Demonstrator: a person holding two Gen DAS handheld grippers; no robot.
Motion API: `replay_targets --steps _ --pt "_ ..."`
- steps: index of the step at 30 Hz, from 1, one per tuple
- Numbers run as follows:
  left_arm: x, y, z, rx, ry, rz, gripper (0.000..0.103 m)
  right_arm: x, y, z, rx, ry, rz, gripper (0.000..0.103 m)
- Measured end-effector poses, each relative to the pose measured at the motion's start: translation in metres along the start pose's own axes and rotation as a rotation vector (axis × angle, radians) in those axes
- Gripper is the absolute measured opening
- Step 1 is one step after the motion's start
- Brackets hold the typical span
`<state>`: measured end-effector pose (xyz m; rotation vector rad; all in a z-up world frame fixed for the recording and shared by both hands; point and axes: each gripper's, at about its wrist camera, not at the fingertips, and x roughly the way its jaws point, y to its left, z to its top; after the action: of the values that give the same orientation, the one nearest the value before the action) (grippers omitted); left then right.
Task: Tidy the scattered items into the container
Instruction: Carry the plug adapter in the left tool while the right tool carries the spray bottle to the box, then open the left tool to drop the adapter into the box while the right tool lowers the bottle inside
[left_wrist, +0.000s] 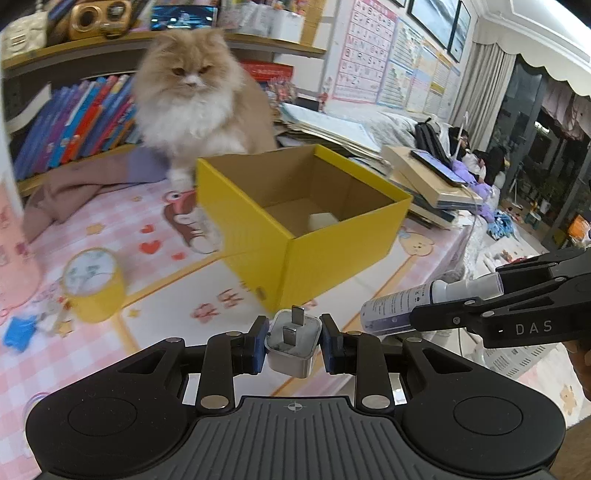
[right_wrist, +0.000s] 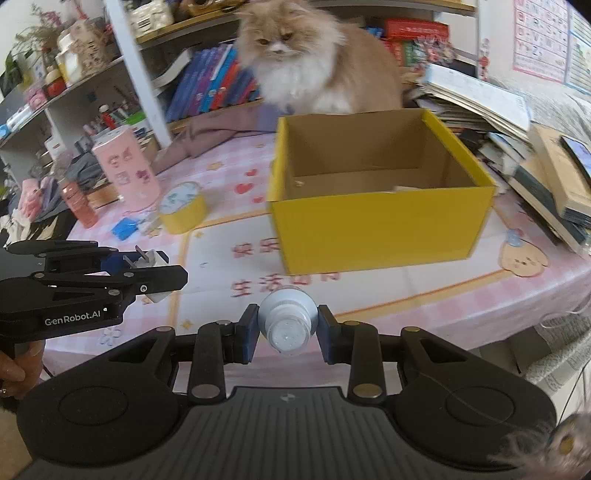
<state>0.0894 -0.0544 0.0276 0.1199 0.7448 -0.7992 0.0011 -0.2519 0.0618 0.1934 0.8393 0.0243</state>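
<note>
An open yellow cardboard box (left_wrist: 332, 254) (right_wrist: 380, 229) stands on the pink patterned tablecloth, with a pale item on its floor. My left gripper (left_wrist: 294, 341) is shut on a white plug adapter (left_wrist: 293, 347), prongs pointing forward, in front of the box's near corner. In the right wrist view the same left gripper (right_wrist: 153, 267) shows at the left with the plug adapter (right_wrist: 149, 260). My right gripper (right_wrist: 287, 330) is shut on a small white spray bottle (right_wrist: 288, 319), short of the box's front wall. That spray bottle (left_wrist: 417, 302) appears at the right of the left wrist view.
A fluffy cream cat (left_wrist: 195, 96) (right_wrist: 314, 59) sits right behind the box. A yellow tape roll (left_wrist: 92, 284) (right_wrist: 183, 212), a blue item (right_wrist: 125, 227) and a pink canister (right_wrist: 127, 170) lie left. Stacked books (right_wrist: 546, 173) crowd the right; the table edge (right_wrist: 480, 332) is near.
</note>
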Motion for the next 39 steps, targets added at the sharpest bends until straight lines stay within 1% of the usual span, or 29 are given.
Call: replay_targets --steps 8,12,16,20,24,29,33,36,39 --pt "0.030 -0.043 0.017 0.001 0.006 0.013 0.027 -0.013 -0.056 0.002 0.000 0.002 0.009 0.030" --pt "0.042 -0.060 0.022 -0.012 0.000 0.037 0.027 -0.014 -0.078 0.006 -0.024 0.001 0.028 0.030" --pt "0.047 -0.072 0.031 -0.028 -0.026 0.072 0.027 -0.014 -0.098 0.014 -0.055 -0.010 0.052 0.030" --pt "0.049 -0.078 0.046 -0.037 -0.072 0.117 0.027 -0.017 -0.113 0.029 -0.093 -0.045 0.088 0.030" --pt "0.052 -0.081 0.062 -0.029 -0.115 0.167 0.027 -0.019 -0.120 0.049 -0.132 -0.094 0.128 0.030" --pt "0.065 -0.075 0.086 -0.006 -0.135 0.214 0.027 -0.015 -0.122 0.077 -0.168 -0.155 0.164 0.030" --pt "0.084 -0.067 0.102 0.030 -0.120 0.246 0.027 0.002 -0.124 0.100 -0.184 -0.188 0.156 0.030" --pt "0.108 -0.061 0.109 0.068 -0.078 0.265 0.027 0.026 -0.125 0.117 -0.192 -0.188 0.138 0.030" --pt "0.134 -0.056 0.111 0.097 -0.028 0.293 0.027 0.054 -0.124 0.132 -0.211 -0.169 0.111 0.030"
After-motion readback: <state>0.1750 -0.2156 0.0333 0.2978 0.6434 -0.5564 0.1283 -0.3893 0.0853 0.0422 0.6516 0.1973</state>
